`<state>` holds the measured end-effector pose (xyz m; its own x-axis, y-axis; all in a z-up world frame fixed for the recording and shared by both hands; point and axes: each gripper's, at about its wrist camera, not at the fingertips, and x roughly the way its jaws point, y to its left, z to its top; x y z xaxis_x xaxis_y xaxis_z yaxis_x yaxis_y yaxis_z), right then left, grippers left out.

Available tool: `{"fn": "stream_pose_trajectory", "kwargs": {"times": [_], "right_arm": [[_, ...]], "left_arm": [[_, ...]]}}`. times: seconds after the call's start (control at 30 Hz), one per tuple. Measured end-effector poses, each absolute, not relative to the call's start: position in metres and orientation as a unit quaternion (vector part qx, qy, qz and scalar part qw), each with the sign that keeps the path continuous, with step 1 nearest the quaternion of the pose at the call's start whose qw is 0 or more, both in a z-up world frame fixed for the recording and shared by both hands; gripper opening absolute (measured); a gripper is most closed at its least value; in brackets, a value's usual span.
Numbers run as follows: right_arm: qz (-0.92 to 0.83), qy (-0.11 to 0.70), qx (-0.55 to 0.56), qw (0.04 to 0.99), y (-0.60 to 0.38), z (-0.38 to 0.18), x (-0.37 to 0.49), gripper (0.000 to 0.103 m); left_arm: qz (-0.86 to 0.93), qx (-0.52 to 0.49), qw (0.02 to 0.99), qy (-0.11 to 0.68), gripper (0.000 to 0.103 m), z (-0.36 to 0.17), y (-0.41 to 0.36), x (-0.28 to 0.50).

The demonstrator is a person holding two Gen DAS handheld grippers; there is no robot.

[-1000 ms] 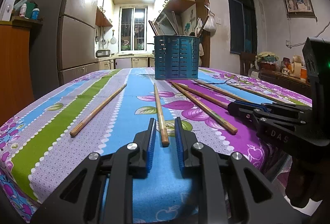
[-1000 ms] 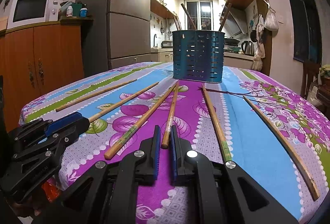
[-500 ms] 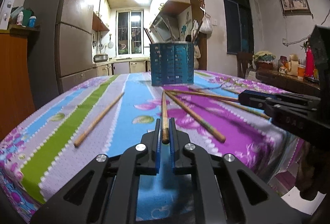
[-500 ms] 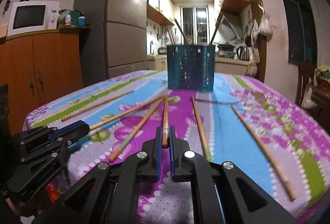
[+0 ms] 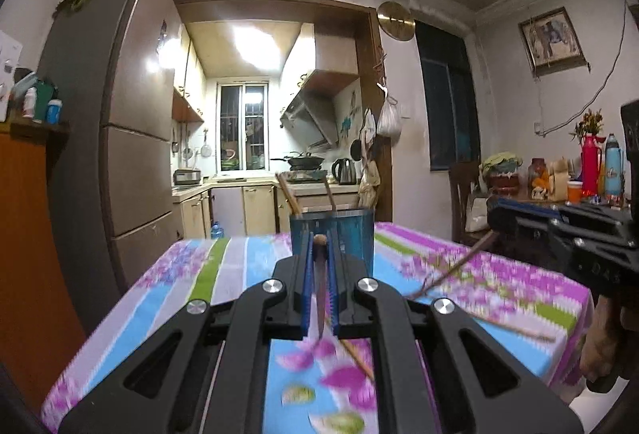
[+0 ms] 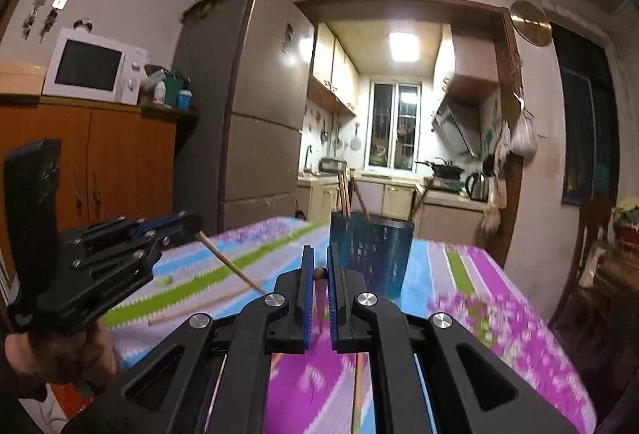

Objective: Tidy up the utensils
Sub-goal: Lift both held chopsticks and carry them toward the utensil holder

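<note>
My left gripper [image 5: 319, 246] is shut on a wooden chopstick [image 5: 320, 290], lifted above the table, its end up between the blue pads. My right gripper [image 6: 319, 266] is shut on another chopstick [image 6: 320, 292], also raised. The blue slotted utensil holder [image 5: 331, 238] stands ahead with a few chopsticks in it; it also shows in the right wrist view [image 6: 371, 254]. Each gripper shows in the other's view, the right gripper [image 5: 495, 224] and the left gripper [image 6: 191, 224], each with its chopstick slanting down.
More chopsticks lie on the flowered tablecloth [image 5: 499, 282], one under my left gripper [image 5: 357, 356], one on the left side [image 6: 207, 308]. A fridge [image 6: 255, 138] and an orange cabinet [image 6: 92, 162] stand left. A chair [image 6: 591, 246] stands right of the table.
Both grippers have lifted their chopsticks off the table and risen, tilting the sticks up. A second ago the left gripper's jaws were apart around its stick; they then shut.
</note>
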<state>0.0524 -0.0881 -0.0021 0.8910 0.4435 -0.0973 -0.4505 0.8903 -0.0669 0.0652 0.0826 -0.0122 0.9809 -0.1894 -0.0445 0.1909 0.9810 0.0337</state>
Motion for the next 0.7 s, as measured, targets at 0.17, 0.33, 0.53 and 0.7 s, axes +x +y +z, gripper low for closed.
{"fn": "stream_pose_trajectory", "kwargs": {"times": [0.17, 0.33, 0.53, 0.7], "right_arm": [[0.24, 0.057, -0.031, 0.969, -0.095, 0.023, 0.087, 0.008], [0.248, 0.085, -0.023, 0.965, -0.098, 0.041, 0.114, 0.008], [0.253, 0.115, -0.014, 0.96, -0.102, 0.058, 0.135, 0.008], [0.256, 0.12, -0.011, 0.959, -0.104, 0.072, 0.139, 0.008]], "left_arm": [[-0.104, 0.019, 0.994, 0.037, 0.005, 0.011, 0.082, 0.096], [-0.11, 0.023, 0.992, 0.051, 0.005, 0.032, 0.078, 0.118], [-0.117, 0.016, 0.991, 0.061, 0.005, 0.052, 0.077, 0.133], [-0.126, 0.016, 0.99, 0.066, 0.005, 0.059, 0.075, 0.139]]}}
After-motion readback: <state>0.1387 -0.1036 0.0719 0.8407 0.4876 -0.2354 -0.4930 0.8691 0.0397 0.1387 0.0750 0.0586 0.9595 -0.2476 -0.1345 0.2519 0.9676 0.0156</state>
